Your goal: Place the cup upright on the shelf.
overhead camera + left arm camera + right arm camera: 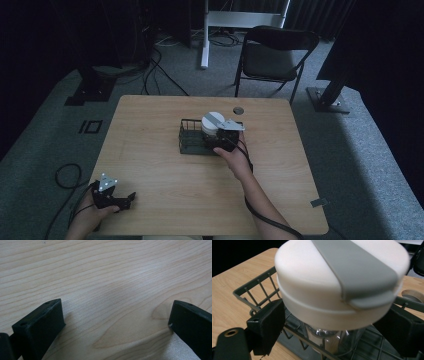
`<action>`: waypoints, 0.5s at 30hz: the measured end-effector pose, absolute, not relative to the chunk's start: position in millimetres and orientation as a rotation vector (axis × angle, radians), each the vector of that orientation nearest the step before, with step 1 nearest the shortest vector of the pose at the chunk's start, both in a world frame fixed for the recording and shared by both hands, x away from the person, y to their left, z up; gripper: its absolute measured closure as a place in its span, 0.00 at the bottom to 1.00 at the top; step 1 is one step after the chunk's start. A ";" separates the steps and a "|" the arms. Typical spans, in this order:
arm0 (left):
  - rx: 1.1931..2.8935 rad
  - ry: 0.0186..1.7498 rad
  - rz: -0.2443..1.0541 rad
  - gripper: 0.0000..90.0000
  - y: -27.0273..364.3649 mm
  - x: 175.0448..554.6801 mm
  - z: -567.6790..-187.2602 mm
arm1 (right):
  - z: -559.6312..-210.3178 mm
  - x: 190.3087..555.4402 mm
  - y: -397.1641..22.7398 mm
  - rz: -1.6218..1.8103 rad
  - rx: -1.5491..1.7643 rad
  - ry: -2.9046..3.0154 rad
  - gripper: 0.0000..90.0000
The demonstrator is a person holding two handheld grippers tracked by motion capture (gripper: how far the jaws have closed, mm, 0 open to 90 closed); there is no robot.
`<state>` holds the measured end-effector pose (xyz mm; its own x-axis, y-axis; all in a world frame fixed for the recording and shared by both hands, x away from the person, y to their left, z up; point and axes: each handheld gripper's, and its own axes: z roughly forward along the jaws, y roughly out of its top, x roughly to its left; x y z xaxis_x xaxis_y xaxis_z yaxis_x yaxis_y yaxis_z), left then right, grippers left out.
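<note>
1. the worktop (165,200) is a pale wood-grain slab with rounded corners; a small round grommet hole (238,110) sits near its far edge.
2. the room is dim. grey carpet (360,150) surrounds the worktop, a dark folding chair (272,55) stands beyond the far edge, and loose cables (155,65) run across the floor at far left.
3. a dark wire basket (190,137) rests on the worktop, slightly beyond its centre.
4. a clear jar (337,340) with a white lid (312,290) crossed by a grey band (359,267) stands in the right part of the basket, the lid rising above the rim.
5. the right tongs (220,140) are at the near side of the basket. in the right gripper view the jaws flank the jar just below the lid, one at each side; whether they press on it or stand slightly clear cannot be told.
6. the left tongs (127,199) rest at the near left corner of the worktop, well apart from the basket. the jaws are spread wide with bare wood between them.
7. hard to make out: the jar body is mostly hidden by the lid, and its contents cannot be read. the basket's far side is blocked by the lid in the right gripper view.
</note>
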<state>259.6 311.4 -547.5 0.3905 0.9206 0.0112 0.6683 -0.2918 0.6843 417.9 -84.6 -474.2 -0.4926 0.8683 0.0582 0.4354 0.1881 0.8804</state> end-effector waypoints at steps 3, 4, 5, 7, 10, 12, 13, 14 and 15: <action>2.057 1.356 0.550 0.00 311.4 259.6 -547.5 | -474.0 417.3 -90.0 1.260 1.199 2.008 0.13; 2.057 1.355 0.550 0.00 311.4 259.6 -547.5 | -473.8 417.2 -91.6 1.270 1.203 2.007 0.13; 2.057 1.355 0.550 0.00 311.4 259.6 -547.5 | -473.8 417.2 -91.6 1.270 1.203 2.007 0.13; 2.057 1.355 0.550 0.00 311.4 259.6 -547.5 | -472.9 416.7 -96.6 1.285 1.188 2.007 0.13; 2.057 1.356 0.550 0.00 311.4 259.6 -547.5 | -472.3 416.0 -98.3 1.297 1.176 2.012 0.13; 2.057 1.355 0.550 0.00 311.4 259.6 -547.5 | -471.6 414.0 -100.2 1.304 1.148 2.029 0.13; 2.057 1.356 0.550 0.00 311.4 259.6 -547.5 | -471.5 413.3 -100.7 1.304 1.141 2.034 0.13; 2.057 1.355 0.550 0.00 311.4 259.6 -547.5 | -471.5 412.8 -101.1 1.304 1.136 2.037 0.13; 2.057 1.355 0.550 0.00 311.4 259.6 -547.5 | -471.4 412.3 -102.2 1.305 1.139 2.033 0.13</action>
<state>259.6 311.4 -547.5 0.3905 0.9205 0.0113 0.6684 -0.2920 0.6841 412.3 -102.2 -471.4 -0.5473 0.8356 0.0485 0.3922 0.2048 0.8968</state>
